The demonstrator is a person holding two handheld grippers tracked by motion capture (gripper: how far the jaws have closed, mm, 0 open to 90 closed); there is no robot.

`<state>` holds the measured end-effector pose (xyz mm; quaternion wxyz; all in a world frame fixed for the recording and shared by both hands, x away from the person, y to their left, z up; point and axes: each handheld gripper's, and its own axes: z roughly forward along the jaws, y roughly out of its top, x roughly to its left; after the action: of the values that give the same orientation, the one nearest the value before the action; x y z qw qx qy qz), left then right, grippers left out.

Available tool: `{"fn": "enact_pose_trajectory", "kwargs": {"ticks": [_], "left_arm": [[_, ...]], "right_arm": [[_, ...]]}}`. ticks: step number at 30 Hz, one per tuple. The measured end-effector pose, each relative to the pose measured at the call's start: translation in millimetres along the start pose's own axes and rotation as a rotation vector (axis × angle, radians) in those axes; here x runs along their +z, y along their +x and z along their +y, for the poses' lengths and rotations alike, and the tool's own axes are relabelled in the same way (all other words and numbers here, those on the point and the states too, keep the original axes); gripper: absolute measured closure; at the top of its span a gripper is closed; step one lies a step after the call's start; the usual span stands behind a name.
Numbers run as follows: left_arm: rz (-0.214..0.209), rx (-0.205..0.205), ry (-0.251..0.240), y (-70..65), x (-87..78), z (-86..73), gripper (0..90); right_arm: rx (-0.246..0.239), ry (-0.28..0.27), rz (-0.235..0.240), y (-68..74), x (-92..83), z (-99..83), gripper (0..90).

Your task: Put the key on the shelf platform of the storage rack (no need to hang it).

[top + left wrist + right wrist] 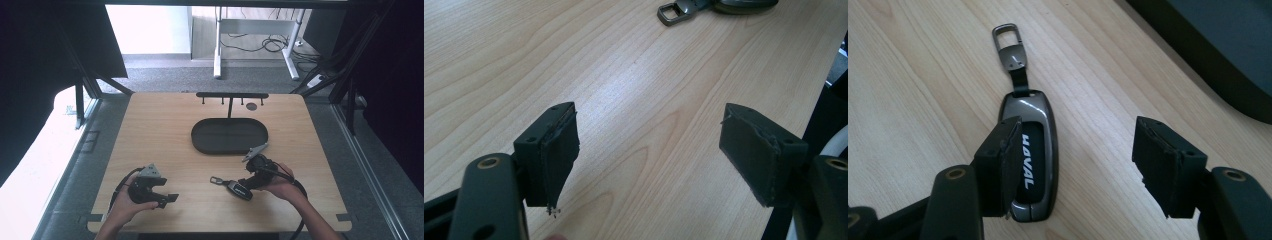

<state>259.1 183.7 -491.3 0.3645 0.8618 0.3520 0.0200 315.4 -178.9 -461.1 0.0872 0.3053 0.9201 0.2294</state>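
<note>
While both jaws stood apart, right gripper (1075, 165) hovered over key fob (1035, 160) — nothing clamped. Left gripper (649, 150) empty, above bare table (624, 75).

A: Where's the key fob (239, 189)?
B: On the table (165, 130), near edge, just left of my right gripper (248, 183). Tray (229, 135) behind it, rack (232, 95) behind that. My left gripper (169, 199) sits well left.
</note>
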Motion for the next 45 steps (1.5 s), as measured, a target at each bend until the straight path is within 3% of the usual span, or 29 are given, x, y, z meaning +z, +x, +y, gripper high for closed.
{"fn": "enact_pose_trajectory", "kwargs": {"ticks": [8, 31, 42, 45], "left_arm": [[-0.003, 0.002, 0.006, 0.0, 1.3, -0.2, 24.2], [-0.008, -0.001, 0.028, -2.5, 10.3, -0.4, 24.2], [-0.009, 0.009, 0.042, -1.5, 12.1, -0.9, 24.2], [-0.009, 0.012, 0.045, -2.0, 12.6, -0.8, 24.2]], "right_arm": [[-0.035, 0.065, 0.013, 14.0, 16.0, 6.9, 36.0], [-0.066, 0.148, 0.013, 28.1, 43.2, 5.0, 28.8], [-0.068, 0.169, 0.007, 28.7, 53.0, 0.9, 30.8], [-0.049, 0.165, 0.031, 27.4, 52.9, 1.0, 38.6]]}}
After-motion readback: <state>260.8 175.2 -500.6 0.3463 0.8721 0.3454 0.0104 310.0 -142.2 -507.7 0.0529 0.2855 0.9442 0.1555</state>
